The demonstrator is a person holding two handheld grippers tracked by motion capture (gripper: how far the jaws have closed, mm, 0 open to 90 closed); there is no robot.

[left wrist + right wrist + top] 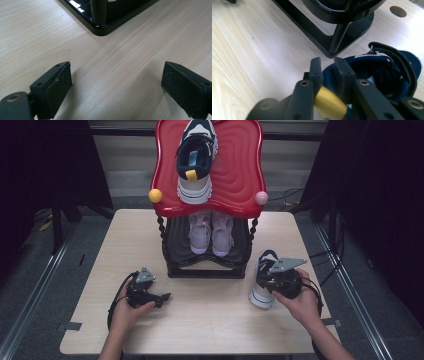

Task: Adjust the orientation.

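The navy shoe (pixel 262 285) stands near the table's (pixel 210 320) right edge, just beside the rack's (pixel 207 267) front right corner, its heel collar clenched by the right gripper (pixel 329 68), probably to lift it beside its mate (pixel 196 160), while the left gripper (pixel 116 82) rests released.

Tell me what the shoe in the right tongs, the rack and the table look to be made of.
Shoe: navy mesh fabric by its weave, with a yellow woven heel tab and a white, probably rubber sole.
Rack: top shelf glossy red with moulded ripples, likely plastic; base glossy black, mirror-like highlights, plastic or lacquer.
Table: pale wood grain, matte, possibly laminate.
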